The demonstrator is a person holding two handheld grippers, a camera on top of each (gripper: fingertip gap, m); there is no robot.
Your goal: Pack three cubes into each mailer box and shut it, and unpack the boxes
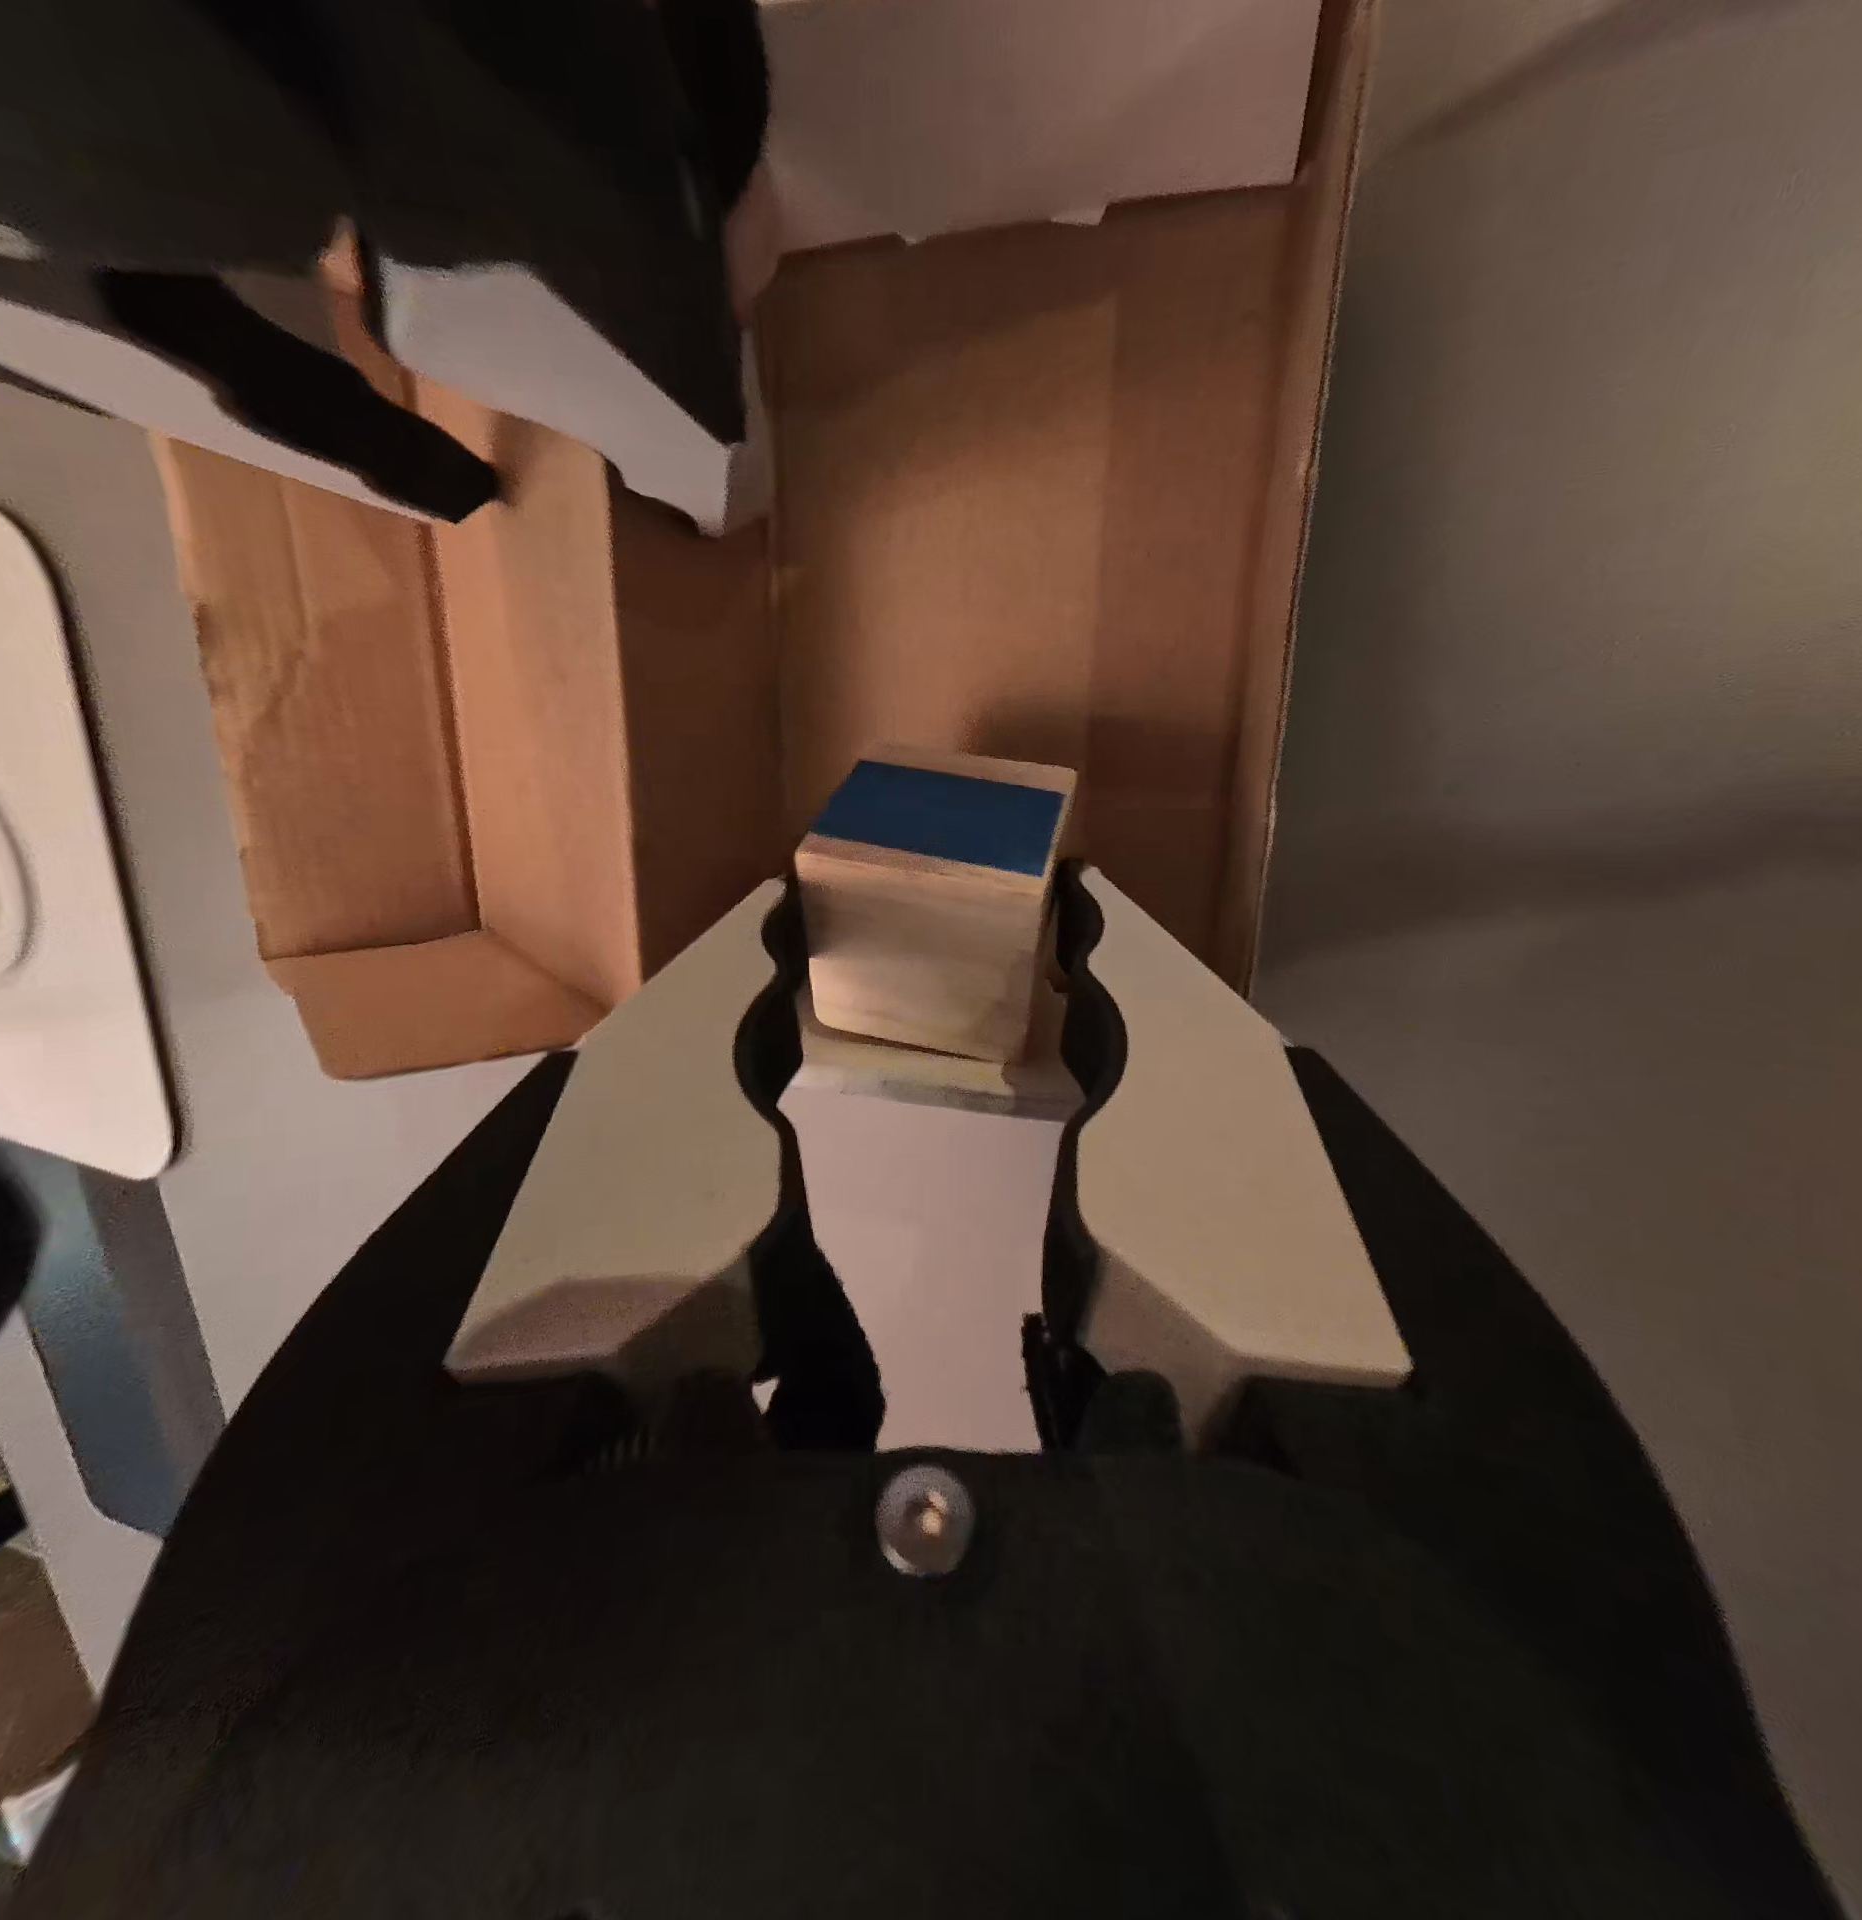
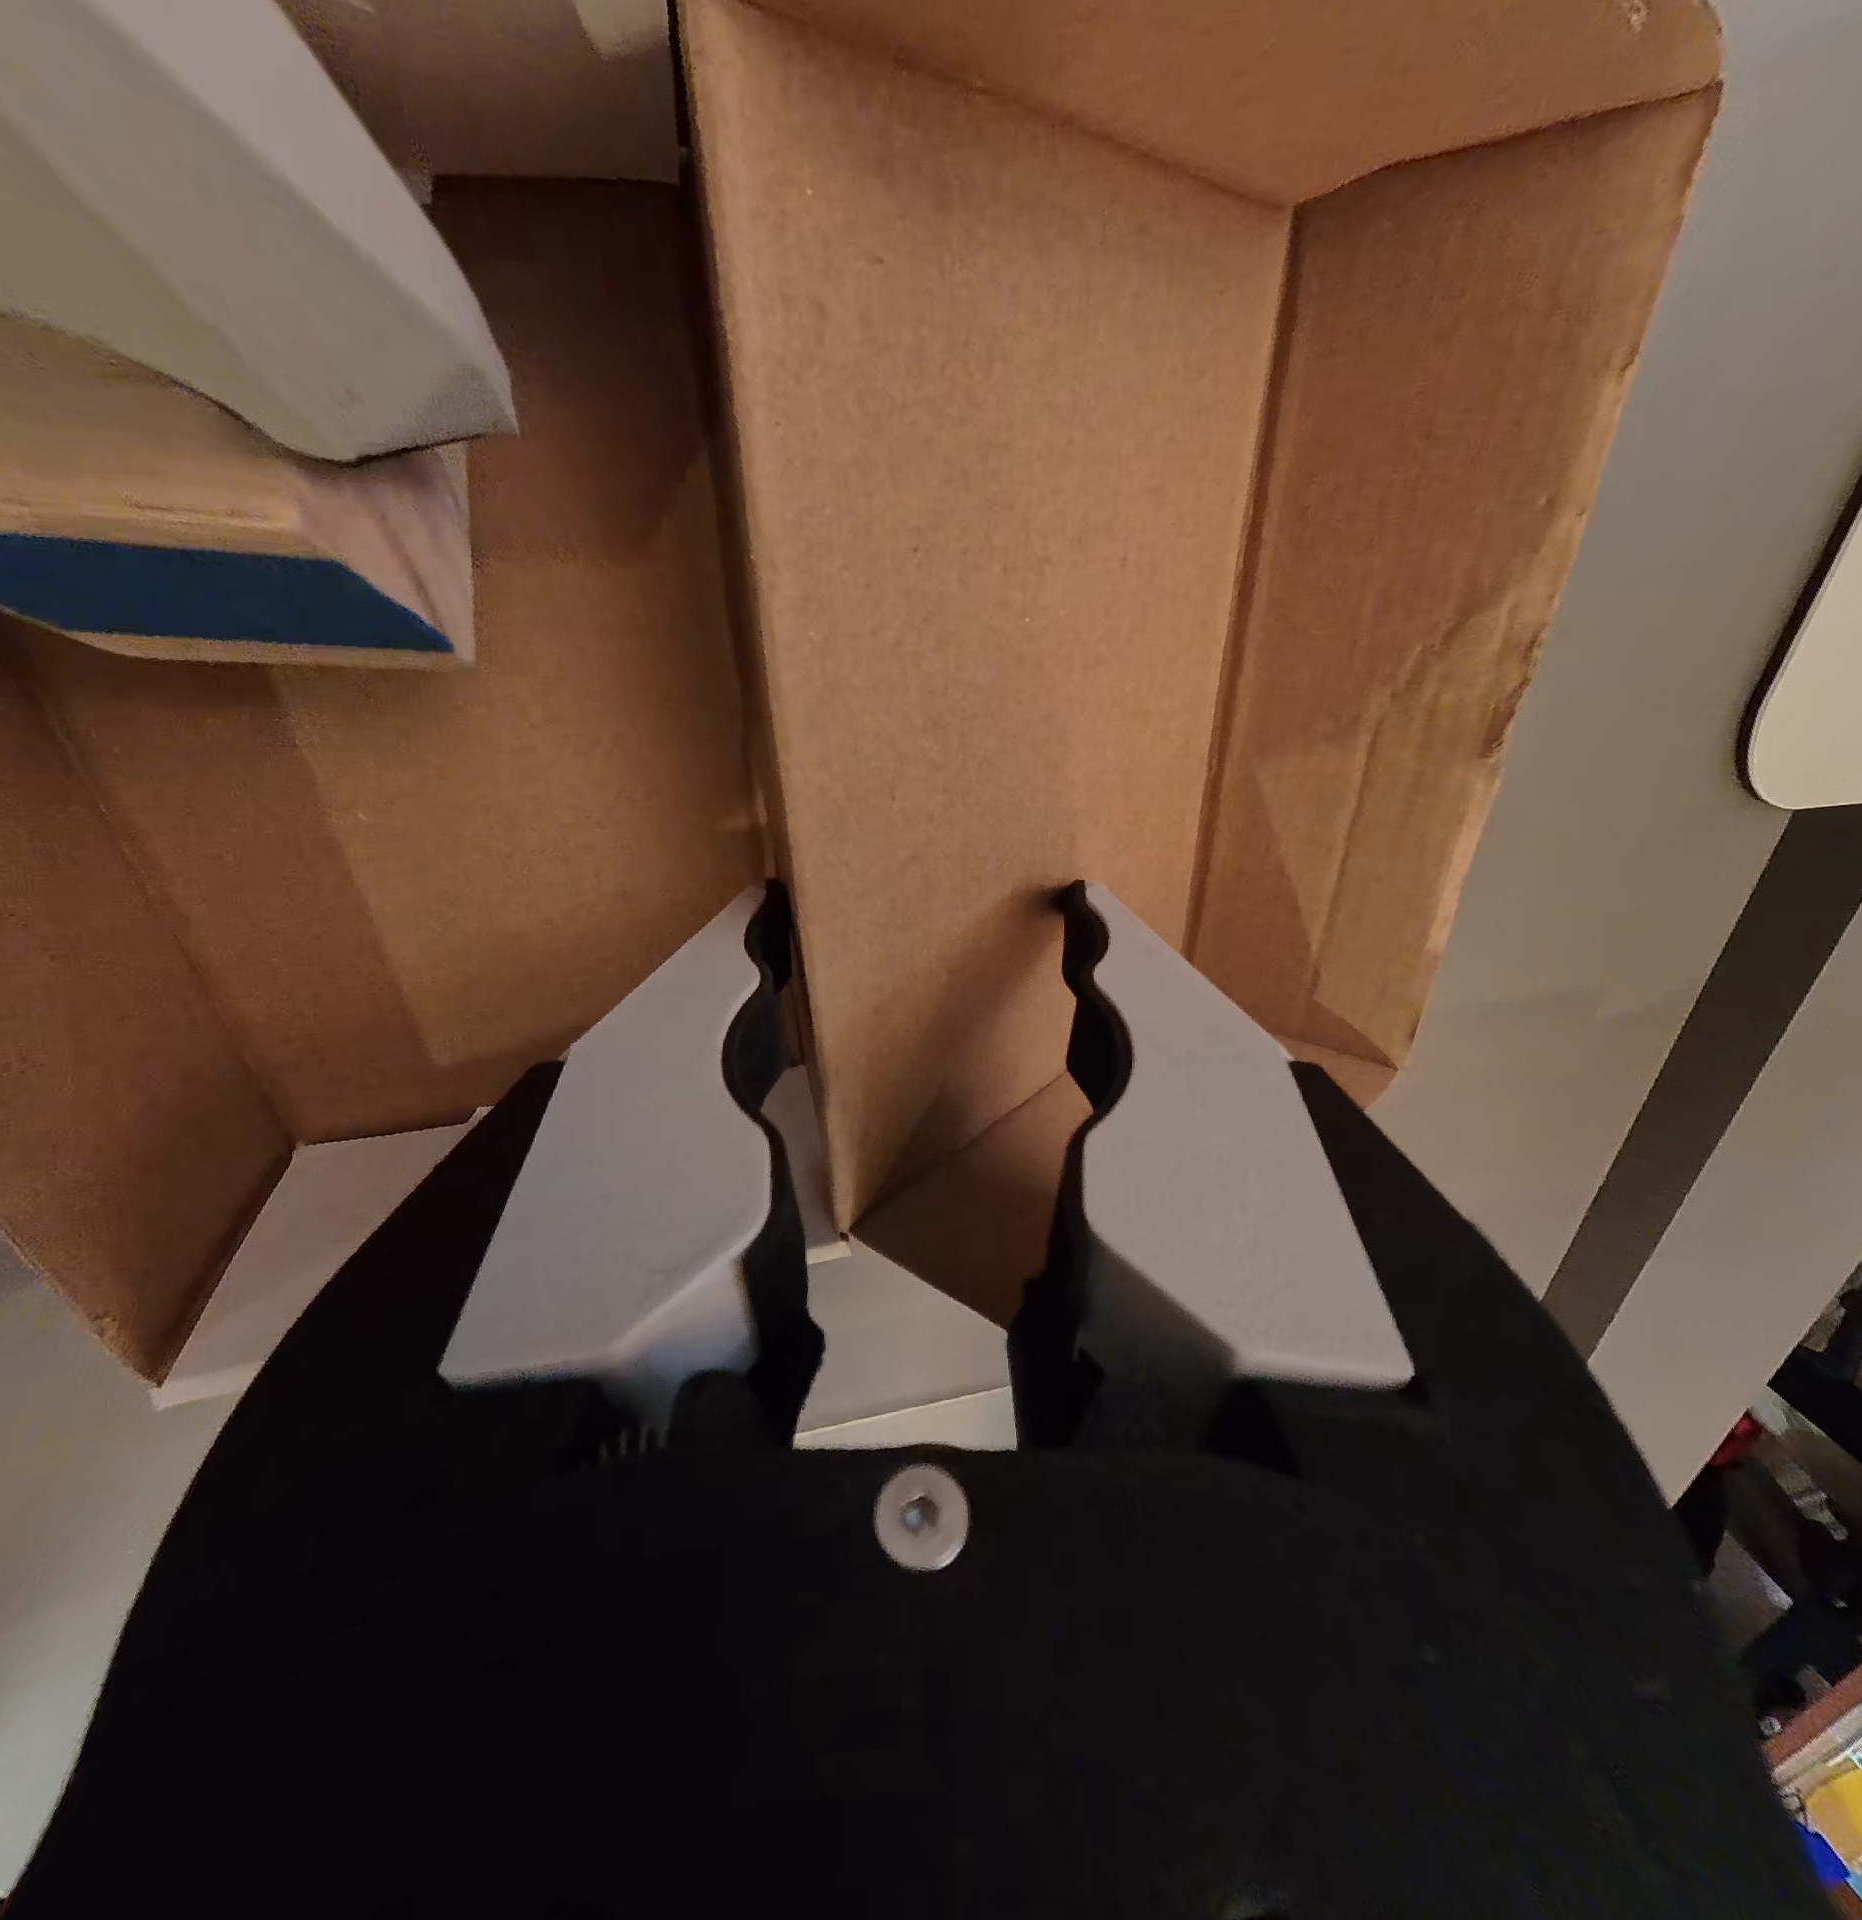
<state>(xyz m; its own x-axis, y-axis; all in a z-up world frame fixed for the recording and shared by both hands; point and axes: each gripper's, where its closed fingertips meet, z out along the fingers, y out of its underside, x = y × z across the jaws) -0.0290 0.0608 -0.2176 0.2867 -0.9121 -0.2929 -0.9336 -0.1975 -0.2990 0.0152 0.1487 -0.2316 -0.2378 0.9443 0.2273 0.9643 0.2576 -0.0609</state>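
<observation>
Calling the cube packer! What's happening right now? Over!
Left hand-held gripper shut on the blue-faced cube, over the open mailer box. Right hand-held gripper open, straddling a cardboard wall. Nothing blocking the cube.

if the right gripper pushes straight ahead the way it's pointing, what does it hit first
Most likely the upright cardboard flap of the open box. The right gripper is open with the flap's near edge already between its fingers, so it would slide along the flap toward the box's far wall. Depth is hard to judge.

Plenty out of sight here

Cube [image 1: 932,925] underside lost between the left gripper [image 1: 929,883] fingers; right gripper [image 1: 387,343] blurred, cut off top-left; box wall [image 2: 968,623] hides its far side.
</observation>
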